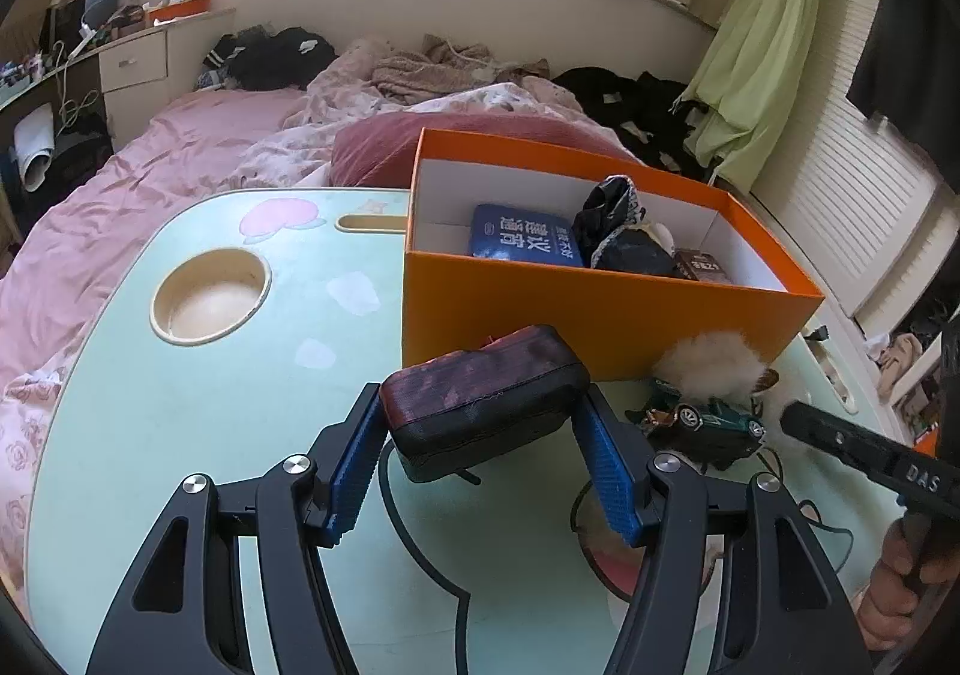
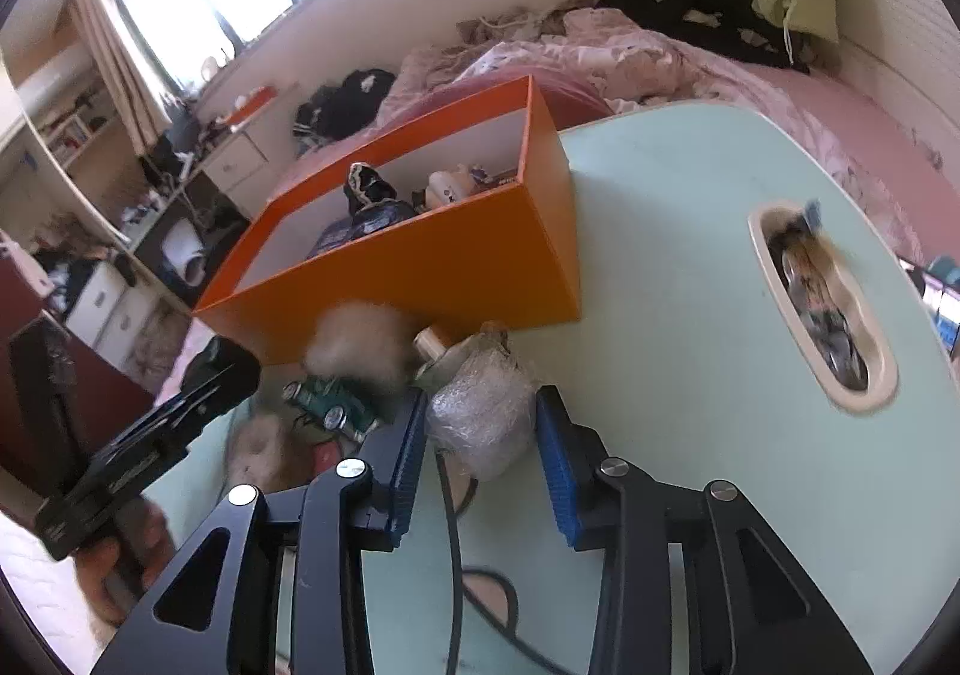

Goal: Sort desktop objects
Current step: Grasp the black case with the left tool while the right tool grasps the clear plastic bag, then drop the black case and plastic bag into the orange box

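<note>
the tabletop [image 1: 180, 435] lies bare to the left of the orange box [image 1: 576, 327], broken only by a round cup recess [image 1: 210, 294]. right of centre, a toy car [image 1: 714, 423], fluffy ball [image 1: 714, 363] and wrapped bundle [image 2: 486, 411] crowd the box's near wall.

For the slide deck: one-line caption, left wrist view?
Left gripper holds dark red pouch before orange box.

two black hand-held grippers with blue ribbed pads

each gripper, left gripper [image 1: 483, 462] and right gripper [image 2: 480, 465], has black linkage arms with triangular cut-outs, round silver screws [image 1: 297, 464] at the joints, and white "das" lettering [image 1: 921, 474] on the right one's body.
</note>
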`<state>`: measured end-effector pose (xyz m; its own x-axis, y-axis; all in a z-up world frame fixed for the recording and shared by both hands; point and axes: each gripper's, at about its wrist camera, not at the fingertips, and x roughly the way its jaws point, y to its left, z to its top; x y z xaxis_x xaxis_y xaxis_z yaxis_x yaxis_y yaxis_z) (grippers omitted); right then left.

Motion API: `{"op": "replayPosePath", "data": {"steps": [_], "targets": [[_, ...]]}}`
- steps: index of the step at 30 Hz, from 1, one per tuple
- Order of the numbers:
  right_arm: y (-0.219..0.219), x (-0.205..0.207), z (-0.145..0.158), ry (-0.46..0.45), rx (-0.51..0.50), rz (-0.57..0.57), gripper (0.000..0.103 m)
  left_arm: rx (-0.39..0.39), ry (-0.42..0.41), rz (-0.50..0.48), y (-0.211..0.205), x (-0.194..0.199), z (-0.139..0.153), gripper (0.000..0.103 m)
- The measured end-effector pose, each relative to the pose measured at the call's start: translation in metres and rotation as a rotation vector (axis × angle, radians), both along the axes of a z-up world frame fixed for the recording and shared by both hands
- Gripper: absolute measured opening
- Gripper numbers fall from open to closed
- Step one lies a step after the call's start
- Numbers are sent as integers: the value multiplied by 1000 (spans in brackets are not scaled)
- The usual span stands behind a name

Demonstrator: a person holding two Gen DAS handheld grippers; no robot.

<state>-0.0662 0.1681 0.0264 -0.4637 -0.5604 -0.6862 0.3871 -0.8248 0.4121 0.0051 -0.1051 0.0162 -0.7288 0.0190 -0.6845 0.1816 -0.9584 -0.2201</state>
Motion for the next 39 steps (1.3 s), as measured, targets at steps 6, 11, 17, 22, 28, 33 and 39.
{"op": "replayPosePath", "data": {"steps": [6, 11, 17, 22, 28, 33, 39], "targets": [[24, 14, 9, 66, -78, -17, 35, 7, 45, -3, 2, 4, 8, 63], [10, 10, 57, 217, -45, -17, 35, 17, 89, -5, 3, -7, 35, 63], [-39, -29, 75, 306, 11, 12, 63, 45, 121, -32, 13, -46, 57, 65], [-40, -64, 13, 90, 6, -24, 103, -143, 32, -15, 30, -77, 27, 86], [0, -80, -5, -48, -145, -90, 97, -151, 76, -11, 34, -68, 30, 88], [7, -82, -4, -41, -164, -92, 92, -74, 127, -10, 25, -58, 34, 88], [17, -27, 30, 186, -129, -52, 88, 73, 186, -25, 2, -24, 52, 88]]}}
